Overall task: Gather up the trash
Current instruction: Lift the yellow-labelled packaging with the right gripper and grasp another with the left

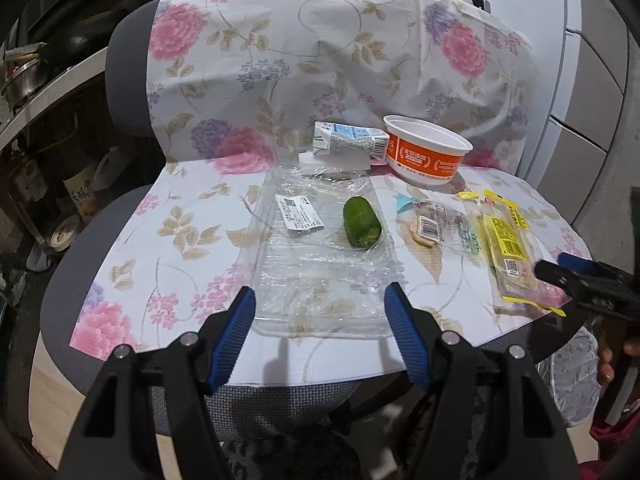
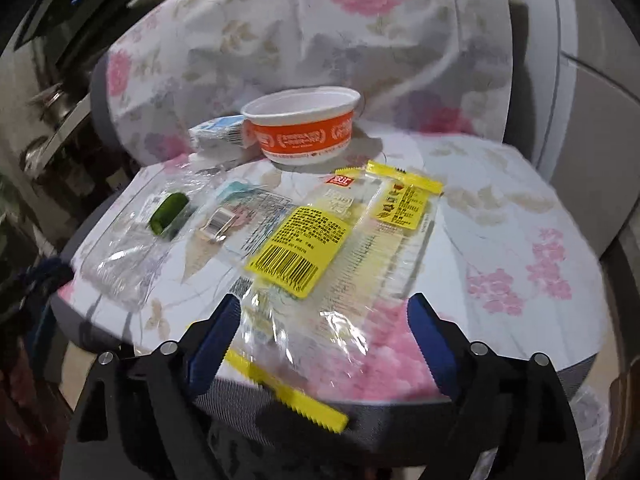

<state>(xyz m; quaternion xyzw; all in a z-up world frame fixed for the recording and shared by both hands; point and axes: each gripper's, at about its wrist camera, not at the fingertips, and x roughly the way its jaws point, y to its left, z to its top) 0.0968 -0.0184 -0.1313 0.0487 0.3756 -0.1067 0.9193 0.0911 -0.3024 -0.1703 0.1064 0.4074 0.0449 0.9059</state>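
Note:
Trash lies on a chair seat covered by a floral cloth (image 1: 188, 236). A clear plastic tray (image 1: 320, 280) holds a green cucumber piece (image 1: 361, 227) and a white label (image 1: 299, 216). My left gripper (image 1: 320, 308) is open, its fingers either side of the tray's near end. A yellow-labelled clear wrapper (image 2: 340, 248) lies at the seat's right front; my right gripper (image 2: 324, 316) is open around its near end. It also shows in the left wrist view (image 1: 508, 252). An orange and white bowl (image 2: 302, 124), a crushed carton (image 1: 348, 140) and a barcoded clear wrapper (image 1: 440, 226) lie behind.
The cloth-draped chair back (image 1: 320, 48) rises behind the seat. A bag-lined bin (image 1: 572, 376) stands on the floor right of the chair. Shelves with pots and jars (image 1: 36, 80) are at left. A white cabinet (image 1: 592, 92) is at right.

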